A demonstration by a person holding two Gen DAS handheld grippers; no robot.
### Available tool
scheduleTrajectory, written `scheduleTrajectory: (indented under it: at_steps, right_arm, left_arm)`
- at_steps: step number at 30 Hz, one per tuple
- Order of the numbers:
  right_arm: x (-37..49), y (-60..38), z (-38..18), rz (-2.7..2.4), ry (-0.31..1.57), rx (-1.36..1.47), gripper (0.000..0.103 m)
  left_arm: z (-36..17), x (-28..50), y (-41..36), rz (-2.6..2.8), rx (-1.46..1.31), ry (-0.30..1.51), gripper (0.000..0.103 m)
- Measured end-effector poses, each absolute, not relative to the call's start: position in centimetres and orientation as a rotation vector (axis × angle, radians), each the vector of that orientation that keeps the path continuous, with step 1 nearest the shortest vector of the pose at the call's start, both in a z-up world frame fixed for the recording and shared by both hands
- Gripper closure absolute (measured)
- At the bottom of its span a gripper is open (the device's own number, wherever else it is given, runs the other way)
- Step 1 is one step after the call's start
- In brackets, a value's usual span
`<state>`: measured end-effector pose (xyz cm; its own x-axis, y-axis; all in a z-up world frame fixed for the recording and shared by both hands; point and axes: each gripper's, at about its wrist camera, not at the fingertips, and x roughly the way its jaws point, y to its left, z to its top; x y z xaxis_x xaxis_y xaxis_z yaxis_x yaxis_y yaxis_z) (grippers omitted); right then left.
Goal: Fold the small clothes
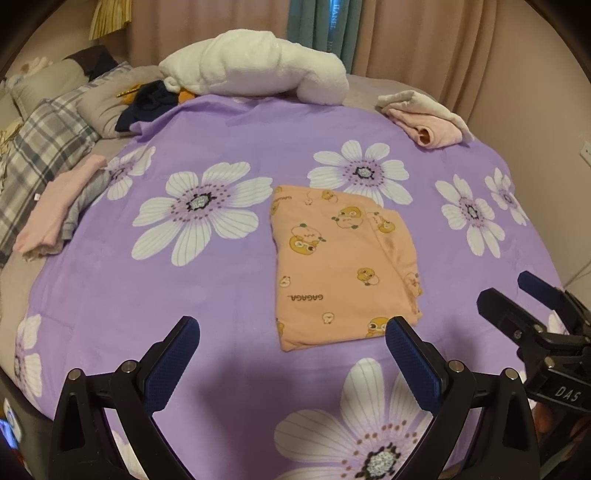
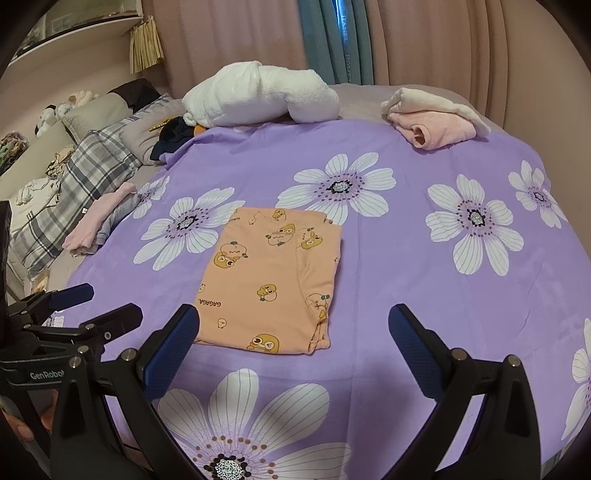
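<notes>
Left wrist view: folded orange garment (image 1: pixel 343 266) on purple sheet (image 1: pixel 221 295); jaws spread.

A home bedroom: floral bedsheet (image 2: pixel 406 266), pillows (image 2: pixel 92 114), curtains (image 2: pixel 424 44).

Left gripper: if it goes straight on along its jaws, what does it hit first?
Probably the purple floral sheet, just left of the folded orange garment. The left gripper is open and empty; the garment sits right of its centre line. Depth is unclear.

Dark garment (image 1: pixel 147 103) half behind white towel (image 1: pixel 255 66); curtain lettering (image 1: pixel 334 22) unreadable.
</notes>
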<state>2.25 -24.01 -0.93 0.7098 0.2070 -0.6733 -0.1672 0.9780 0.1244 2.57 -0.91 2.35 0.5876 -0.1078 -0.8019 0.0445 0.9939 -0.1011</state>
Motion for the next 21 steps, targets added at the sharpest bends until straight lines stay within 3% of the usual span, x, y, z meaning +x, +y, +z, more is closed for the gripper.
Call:
scheduleTrajectory:
  at_steps: [21]
  right_arm:
    - [3.1,-22.8,-1.0,0.210,0.769,0.024,0.000]
  left_arm:
    - [2.3,3.2,-0.2,-0.080,-0.077,0.958,0.003]
